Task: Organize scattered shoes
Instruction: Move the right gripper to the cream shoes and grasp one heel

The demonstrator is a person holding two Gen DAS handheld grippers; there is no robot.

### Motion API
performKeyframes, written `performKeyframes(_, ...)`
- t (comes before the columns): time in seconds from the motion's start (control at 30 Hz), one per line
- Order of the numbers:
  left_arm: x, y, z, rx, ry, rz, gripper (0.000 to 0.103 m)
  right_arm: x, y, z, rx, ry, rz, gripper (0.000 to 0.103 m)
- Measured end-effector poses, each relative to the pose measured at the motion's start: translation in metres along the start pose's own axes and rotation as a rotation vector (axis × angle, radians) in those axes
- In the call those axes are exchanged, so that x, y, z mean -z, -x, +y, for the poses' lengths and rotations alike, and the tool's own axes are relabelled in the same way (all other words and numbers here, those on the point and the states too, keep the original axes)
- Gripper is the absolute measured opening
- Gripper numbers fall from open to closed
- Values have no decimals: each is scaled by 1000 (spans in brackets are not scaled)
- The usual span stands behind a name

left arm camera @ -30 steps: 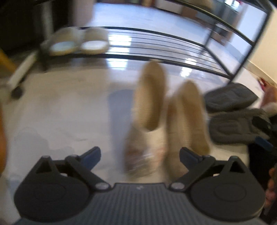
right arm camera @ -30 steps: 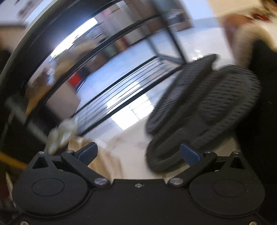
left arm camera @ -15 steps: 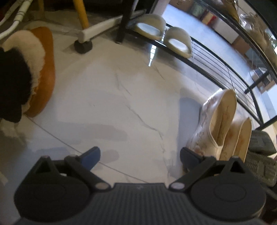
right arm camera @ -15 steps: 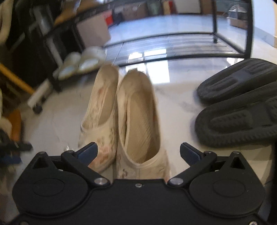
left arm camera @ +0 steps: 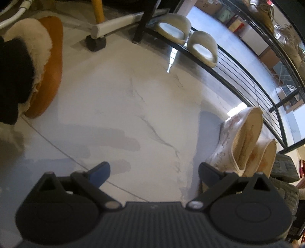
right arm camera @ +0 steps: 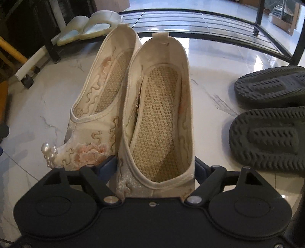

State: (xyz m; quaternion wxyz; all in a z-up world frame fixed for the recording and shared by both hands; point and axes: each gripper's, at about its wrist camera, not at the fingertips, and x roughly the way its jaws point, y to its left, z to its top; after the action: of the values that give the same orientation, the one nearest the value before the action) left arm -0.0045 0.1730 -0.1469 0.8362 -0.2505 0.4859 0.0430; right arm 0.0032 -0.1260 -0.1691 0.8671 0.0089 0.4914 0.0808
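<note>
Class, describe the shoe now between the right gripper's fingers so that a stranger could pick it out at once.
Start at the black shoe rack, then drop to the marble floor before it. Between the dark grey slippers and a pearl-tipped embroidered shoe stands its cream twin, the one the closing right gripper straddles.

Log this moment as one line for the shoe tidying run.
stage: grasping | right gripper: closing around toe of right embroidered shoe | left gripper: open, empty, over floor | rack: one pale pair

The right gripper's body hides the toe of the nearer embroidered shoe (right arm camera: pixel 158 122). The picture's right edge crops the grey slippers (right arm camera: pixel 270 137); whether the fingers (right arm camera: pixel 109 165) touch cannot be told.
</note>
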Motion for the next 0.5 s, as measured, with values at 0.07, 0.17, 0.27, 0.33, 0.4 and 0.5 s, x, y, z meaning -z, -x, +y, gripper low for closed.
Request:
performKeyframes(0.07,-1,-1,1,-16,-6,-13,100,-6,-6,-1,-4,-23,33,85)
performKeyframes(0.17,-1,0,-1,-32,-31,-17,100,-15,-13,-4,-5,-64,87,86)
performKeyframes(0.27,0,1,-5,-46,-70,-27,100,-21,-14,-4,3,-81,129,85)
performKeyframes(0.33,0,2,-7,-49,-96,-35,100,-23,-14,-3,9,-80,145,83)
performKeyframes(0.4,1,3,-10,-50,-121,-42,100,-26,-15,-4,6,-96,166,83)
performKeyframes(0.5,2,4,-15,-44,-152,-46,100,-30,-18,-5,3,-103,181,82)
